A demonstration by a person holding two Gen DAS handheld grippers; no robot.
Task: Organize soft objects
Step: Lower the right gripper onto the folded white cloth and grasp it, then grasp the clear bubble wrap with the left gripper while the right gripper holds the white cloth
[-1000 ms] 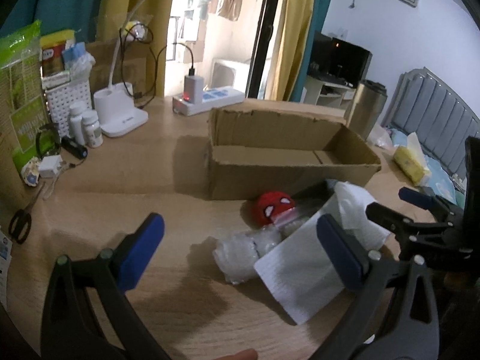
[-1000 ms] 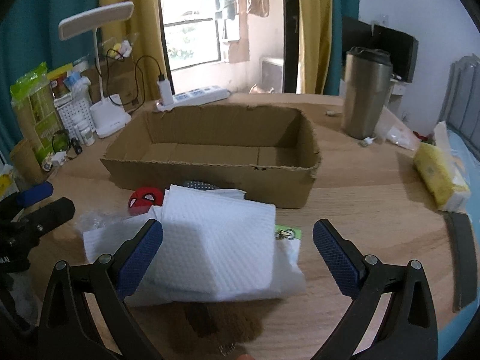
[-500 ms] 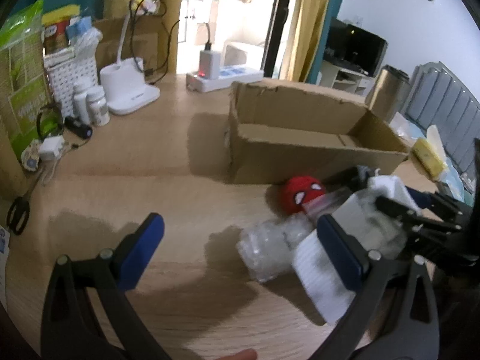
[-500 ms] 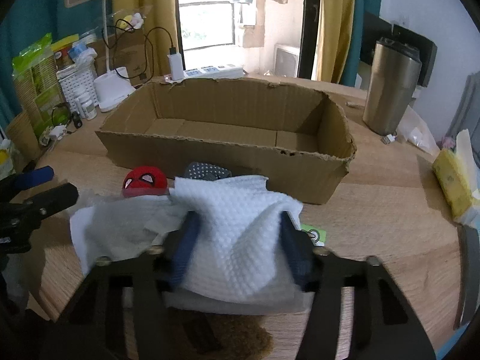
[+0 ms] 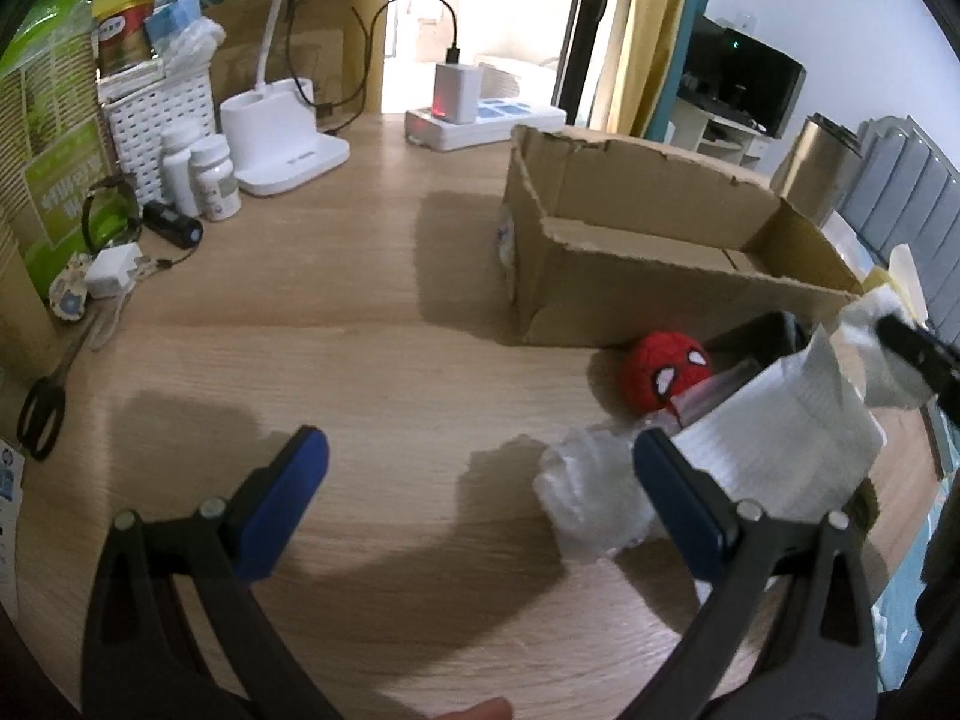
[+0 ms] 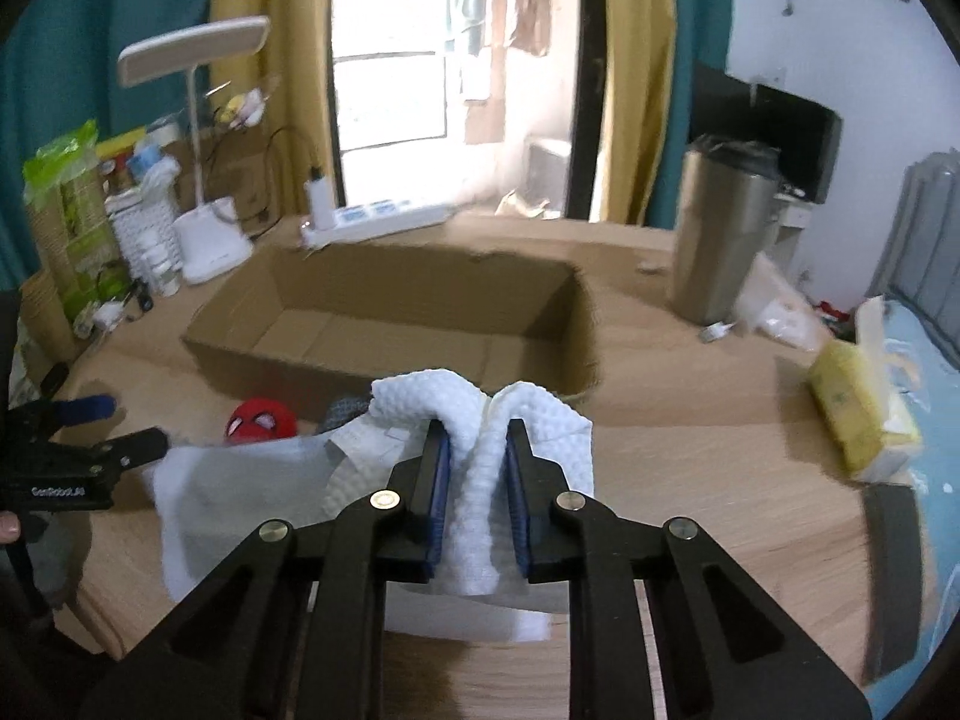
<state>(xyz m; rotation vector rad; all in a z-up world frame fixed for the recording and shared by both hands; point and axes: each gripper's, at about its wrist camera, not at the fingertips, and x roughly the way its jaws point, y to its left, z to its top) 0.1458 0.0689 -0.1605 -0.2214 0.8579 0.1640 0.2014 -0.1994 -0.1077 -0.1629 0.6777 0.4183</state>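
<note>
My right gripper (image 6: 477,468) is shut on a white quilted cloth (image 6: 480,420) and holds it bunched and lifted in front of the open cardboard box (image 6: 384,360). The cloth also shows in the left wrist view (image 5: 798,438), hanging from the right gripper's tip (image 5: 912,348). A red Spider-Man plush ball (image 5: 666,369) lies by the box's near wall (image 5: 660,312), also in the right wrist view (image 6: 261,420). A crumpled clear plastic bag (image 5: 591,498) lies beside it. My left gripper (image 5: 480,480) is open and empty over bare wood, left of the pile.
A steel tumbler (image 6: 723,240), a yellow tissue pack (image 6: 858,414) and a dark strip (image 6: 888,576) are at the right. A lamp base (image 5: 282,144), power strip (image 5: 480,120), pill bottles (image 5: 204,174), white basket (image 5: 162,114) and scissors (image 5: 42,414) line the left.
My right gripper has shut on the white cloth and lifted it off the pile toward the box. My left gripper has stayed open while its view shifted left.
</note>
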